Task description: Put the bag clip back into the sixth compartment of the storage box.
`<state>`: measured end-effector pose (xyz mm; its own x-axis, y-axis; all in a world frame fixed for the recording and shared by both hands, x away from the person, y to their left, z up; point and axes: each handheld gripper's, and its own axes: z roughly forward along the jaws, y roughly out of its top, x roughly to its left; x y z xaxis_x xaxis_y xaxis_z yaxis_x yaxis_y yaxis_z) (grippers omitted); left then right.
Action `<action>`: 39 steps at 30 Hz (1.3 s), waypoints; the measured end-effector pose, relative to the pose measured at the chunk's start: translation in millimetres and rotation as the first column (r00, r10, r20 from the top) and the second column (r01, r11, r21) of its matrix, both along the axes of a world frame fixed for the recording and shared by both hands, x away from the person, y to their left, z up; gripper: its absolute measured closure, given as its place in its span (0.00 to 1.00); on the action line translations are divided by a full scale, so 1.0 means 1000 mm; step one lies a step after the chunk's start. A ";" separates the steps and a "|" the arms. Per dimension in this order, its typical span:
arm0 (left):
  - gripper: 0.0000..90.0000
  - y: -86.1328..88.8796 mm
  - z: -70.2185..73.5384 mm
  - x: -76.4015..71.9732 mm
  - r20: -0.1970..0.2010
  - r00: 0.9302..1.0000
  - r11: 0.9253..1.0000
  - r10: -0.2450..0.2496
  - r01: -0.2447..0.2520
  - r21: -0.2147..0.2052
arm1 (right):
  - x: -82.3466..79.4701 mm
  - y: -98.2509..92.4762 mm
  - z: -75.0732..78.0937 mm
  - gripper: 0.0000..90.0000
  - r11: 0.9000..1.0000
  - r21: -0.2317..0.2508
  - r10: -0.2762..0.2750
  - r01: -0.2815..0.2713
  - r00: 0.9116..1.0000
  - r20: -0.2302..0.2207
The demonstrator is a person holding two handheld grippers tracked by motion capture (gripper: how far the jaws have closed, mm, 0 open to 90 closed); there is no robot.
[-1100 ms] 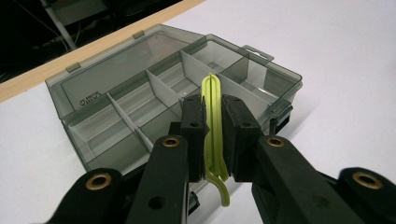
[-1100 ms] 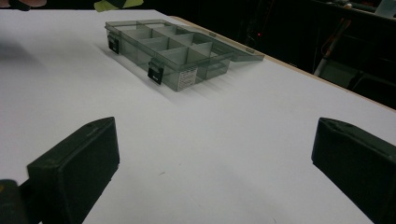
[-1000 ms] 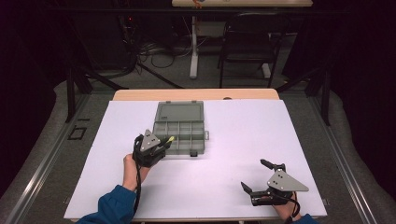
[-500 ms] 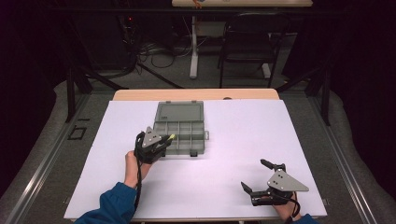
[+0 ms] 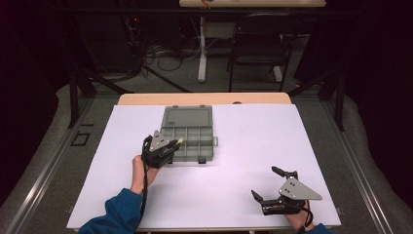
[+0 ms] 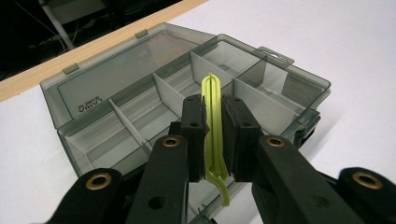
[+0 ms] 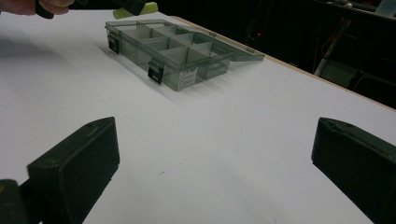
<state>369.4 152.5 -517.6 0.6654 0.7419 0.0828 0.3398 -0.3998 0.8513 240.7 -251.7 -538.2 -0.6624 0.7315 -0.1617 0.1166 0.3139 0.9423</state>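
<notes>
Smoky grey plastic box [image 5: 189, 134], lid open, on the white table [image 5: 234, 195].

Left of centre in the high view, the left gripper [image 6: 212, 116] pinches a thin, glossy yellow-green band [image 6: 214, 121] between its black pads, just above the box's front compartments. At lower right, the right gripper [image 5: 275, 184] rests with jaws wide apart, well away from the box.

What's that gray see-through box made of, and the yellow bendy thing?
Compartment box: probably hard smoky-clear plastic, glossy; its dividers show through the walls. Yellow-green loop pinched in the left gripper: likely rubber or soft plastic, since it bends into thin strands.
</notes>
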 end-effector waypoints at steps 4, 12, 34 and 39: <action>0.89 -0.001 -0.002 0.003 -0.003 1.000 1.000 0.006 -0.006 0.006 | 0.000 0.000 0.000 0.01 1.000 -0.001 0.000 0.000 1.000 0.000; 0.89 -0.003 -0.007 0.009 -0.016 1.000 1.000 0.013 -0.013 0.010 | 0.000 0.000 0.000 0.01 1.000 0.001 0.002 -0.002 1.000 -0.003; 0.20 -0.004 -0.002 0.006 0.009 0.998 0.998 0.067 -0.067 0.023 | -0.001 0.000 0.000 0.01 1.000 -0.005 0.002 -0.002 1.000 0.003; 0.13 -0.003 0.004 -0.002 0.022 0.999 0.999 0.037 -0.037 0.006 | -0.001 -0.001 0.000 0.01 1.000 -0.004 0.003 -0.003 1.000 0.000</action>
